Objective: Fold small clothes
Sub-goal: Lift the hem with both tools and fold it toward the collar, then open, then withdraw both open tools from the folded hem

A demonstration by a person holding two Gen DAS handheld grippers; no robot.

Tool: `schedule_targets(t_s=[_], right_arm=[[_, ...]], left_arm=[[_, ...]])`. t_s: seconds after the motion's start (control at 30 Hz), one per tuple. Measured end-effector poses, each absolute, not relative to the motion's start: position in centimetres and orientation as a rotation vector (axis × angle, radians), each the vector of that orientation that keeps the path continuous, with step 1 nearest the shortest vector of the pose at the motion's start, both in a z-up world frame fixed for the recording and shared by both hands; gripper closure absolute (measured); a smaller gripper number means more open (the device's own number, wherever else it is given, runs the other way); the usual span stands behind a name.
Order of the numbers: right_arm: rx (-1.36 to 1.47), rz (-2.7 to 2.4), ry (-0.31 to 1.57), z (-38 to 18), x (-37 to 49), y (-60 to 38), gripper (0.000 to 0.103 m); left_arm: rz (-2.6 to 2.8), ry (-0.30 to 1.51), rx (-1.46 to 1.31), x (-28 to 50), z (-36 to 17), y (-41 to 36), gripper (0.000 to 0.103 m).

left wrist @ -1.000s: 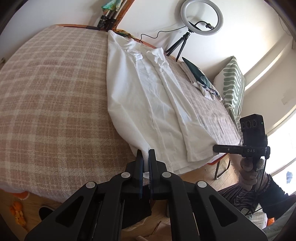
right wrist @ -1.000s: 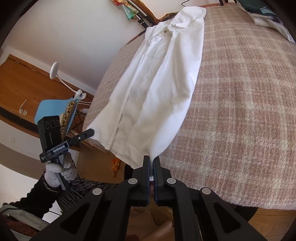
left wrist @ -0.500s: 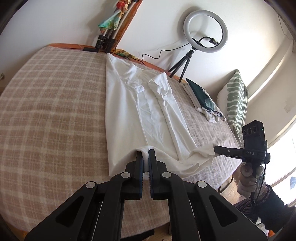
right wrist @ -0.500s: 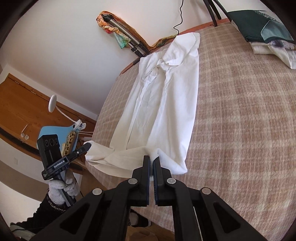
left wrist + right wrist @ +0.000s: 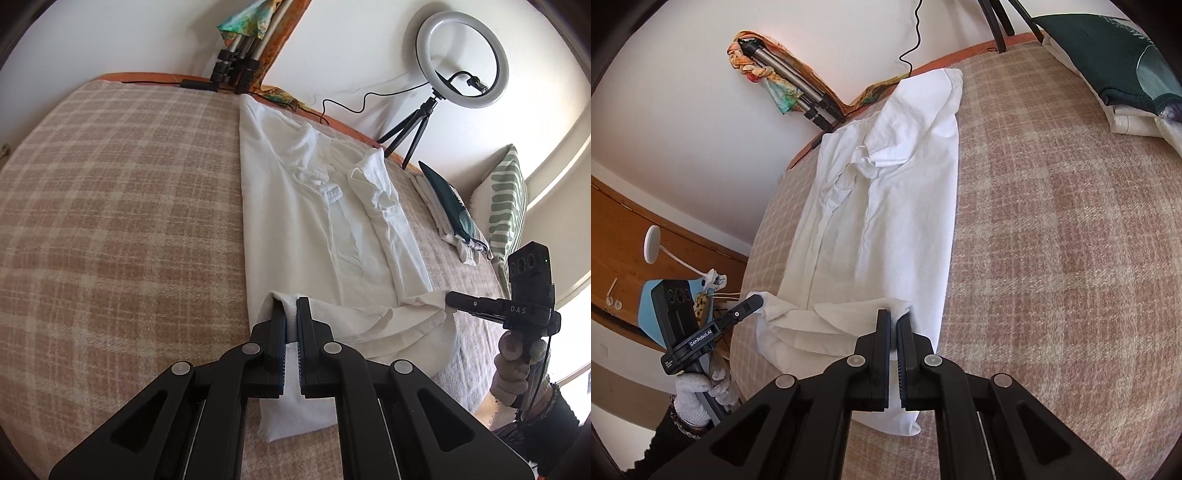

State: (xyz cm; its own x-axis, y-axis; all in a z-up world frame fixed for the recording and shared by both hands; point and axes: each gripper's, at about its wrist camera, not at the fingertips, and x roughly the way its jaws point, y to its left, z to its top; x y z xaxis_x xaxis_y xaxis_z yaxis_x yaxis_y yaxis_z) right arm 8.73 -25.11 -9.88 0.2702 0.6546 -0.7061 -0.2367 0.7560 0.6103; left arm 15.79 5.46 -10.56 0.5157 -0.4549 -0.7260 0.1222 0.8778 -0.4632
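Hem of shirt (image 5: 332, 229) (both corners pinched) folded farther up.

A shirt (image 5: 325, 229) lies lengthwise down the middle of a bed (image 5: 110, 221), its lower hem doubled over at lower centre. Folded clothes (image 5: 448, 206) and a pillow (image 5: 504, 206) sit at right; a ring light (image 5: 461, 59) stands upper right.

Both grippers — left (image 5: 291, 310), right (image 5: 893, 321) — fingers clamped, angled downward.
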Motion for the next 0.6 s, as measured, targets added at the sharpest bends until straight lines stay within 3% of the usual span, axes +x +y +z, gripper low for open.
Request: schedule_targets(t_s=[0.23, 0.3, 0.37, 0.6], right_arm=[[0.451, 0.591, 1.155, -10.6, 9.8, -25.7, 0.102], [0.420, 0.561, 1.150, -10.3, 9.9, -25.8, 0.094], [0.384, 0.530, 1.131, -9.6, 10.0, -26.2, 0.068], [0.232, 0.682, 1.042, -6.2, 7.4, -24.9, 0.075]], left_arm=[[-0.346, 0.989, -0.384, 17.2, -11.1, 5.4, 0.099], [-0.329, 0.993, -0.403, 17.3, -10.9, 5.8, 0.093], [-0.312, 0.974, -0.417, 16.9, -10.3, 6.4, 0.093], [-0.431, 0.931, -0.288, 14.0, -8.5, 5.0, 0.092]])
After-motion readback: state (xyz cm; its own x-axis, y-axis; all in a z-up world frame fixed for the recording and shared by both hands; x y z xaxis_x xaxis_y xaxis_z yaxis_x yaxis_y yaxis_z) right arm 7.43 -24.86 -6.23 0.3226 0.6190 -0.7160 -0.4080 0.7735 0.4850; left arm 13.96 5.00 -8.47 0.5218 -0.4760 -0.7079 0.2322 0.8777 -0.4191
